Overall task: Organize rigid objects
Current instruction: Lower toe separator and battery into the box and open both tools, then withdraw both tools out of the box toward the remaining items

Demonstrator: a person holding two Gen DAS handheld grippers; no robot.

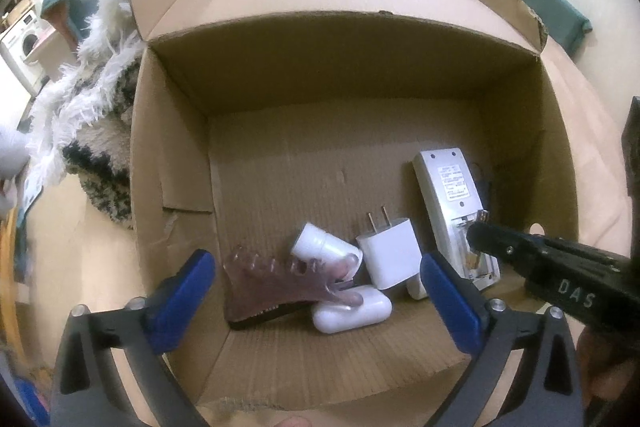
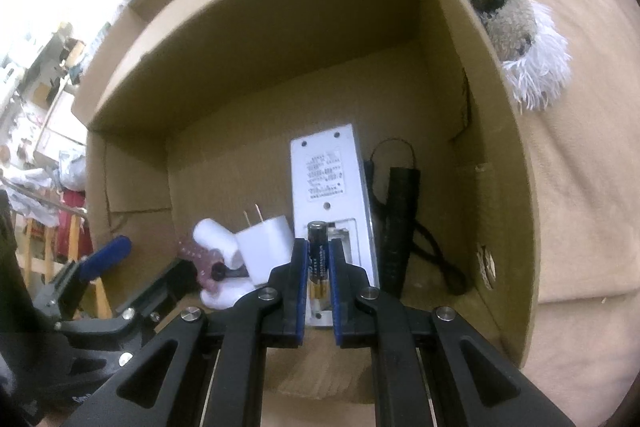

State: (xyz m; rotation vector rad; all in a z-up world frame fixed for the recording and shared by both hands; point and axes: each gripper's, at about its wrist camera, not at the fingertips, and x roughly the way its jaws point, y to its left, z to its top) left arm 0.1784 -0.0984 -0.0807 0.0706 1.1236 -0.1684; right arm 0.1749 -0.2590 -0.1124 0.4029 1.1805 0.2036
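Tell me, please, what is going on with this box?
A person is sorting small items into a cardboard box. The right gripper has its jaws shut on a battery, over the open battery bay of a white remote. The left gripper hangs open above a comb, a charger and an earbud case.
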